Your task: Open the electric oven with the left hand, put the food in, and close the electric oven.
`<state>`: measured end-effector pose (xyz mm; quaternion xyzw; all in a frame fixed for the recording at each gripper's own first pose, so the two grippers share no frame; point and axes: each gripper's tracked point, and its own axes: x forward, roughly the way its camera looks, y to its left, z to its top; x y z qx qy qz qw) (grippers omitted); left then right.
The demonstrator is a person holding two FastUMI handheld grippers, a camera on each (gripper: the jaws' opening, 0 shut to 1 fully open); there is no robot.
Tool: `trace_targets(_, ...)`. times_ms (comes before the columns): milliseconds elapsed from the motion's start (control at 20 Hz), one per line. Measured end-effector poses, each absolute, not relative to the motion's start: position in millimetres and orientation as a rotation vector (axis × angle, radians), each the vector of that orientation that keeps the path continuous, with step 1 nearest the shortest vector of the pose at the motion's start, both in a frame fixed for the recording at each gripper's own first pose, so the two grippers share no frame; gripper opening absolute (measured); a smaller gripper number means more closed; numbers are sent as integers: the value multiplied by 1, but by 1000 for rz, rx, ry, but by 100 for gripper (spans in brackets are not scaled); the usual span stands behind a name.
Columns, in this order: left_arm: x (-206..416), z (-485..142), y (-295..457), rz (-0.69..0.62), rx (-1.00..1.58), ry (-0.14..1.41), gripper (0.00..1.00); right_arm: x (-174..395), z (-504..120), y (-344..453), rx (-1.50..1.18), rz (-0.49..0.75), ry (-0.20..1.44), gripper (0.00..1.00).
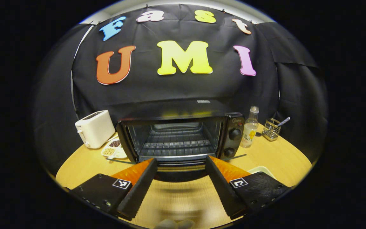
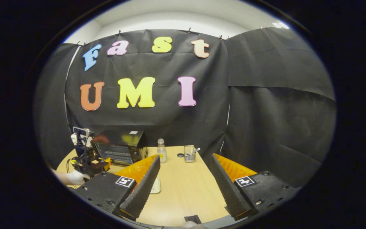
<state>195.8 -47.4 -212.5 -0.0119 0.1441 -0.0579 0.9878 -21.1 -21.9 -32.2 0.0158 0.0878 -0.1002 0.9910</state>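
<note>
Oven door down: in the left gripper view the black electric oven is seen at 12 o'clock of the left gripper, its glass door lowered toward the camera and its wire rack exposed inside. The door's front edge lies between the left gripper's fingertips, but contact cannot be confirmed; the jaws are spread wide and nothing is clamped. Two round knobs are noted on the oven's control panel at its 3 o'clock side.

A white toaster is recorded at 9 o'clock of the oven, with a white divided dish of grains just beside it on the light wooden table. A clear glass bottle with a yellow label stands upright at 3 o'clock of the oven, and a wire mesh holder with a utensil in it stands further out at 3 o'clock. The rim of a pale tray is seen near the right-hand finger; its contents cannot be told.

In the right gripper view the right gripper is held above the table, jaws wide apart and empty. The oven is seen at 10 o'clock, with the left gripper in front of it, held by a gloved hand. A pale object on the table is partly hidden behind the left-hand finger; whether it is the food cannot be told.
</note>
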Motion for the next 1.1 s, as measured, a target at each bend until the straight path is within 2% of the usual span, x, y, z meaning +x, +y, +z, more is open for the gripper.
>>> trace_targets(250, 169, -252, -48, -119, -29, 385, 98, -36, -44, -24, 32, -202, 205, 97)
trace_targets(300, 166, -259, -48, -120, -28, 399, 97, -38, -46, -24, 30, -201, 211, 100)
trace_targets(500, 153, -286, -53, -124, -16, 457, 97, -46, -50, -26, 20, -210, 224, 96)
trace_targets(750, 145, -325, -59, -129, -17, 558, 95, -51, -58, -28, 15, -229, 255, 97)
trace_targets(1100, 146, -326, -61, -130, -8, 547, 96, -46, -64, -20, 21, -224, 271, 100)
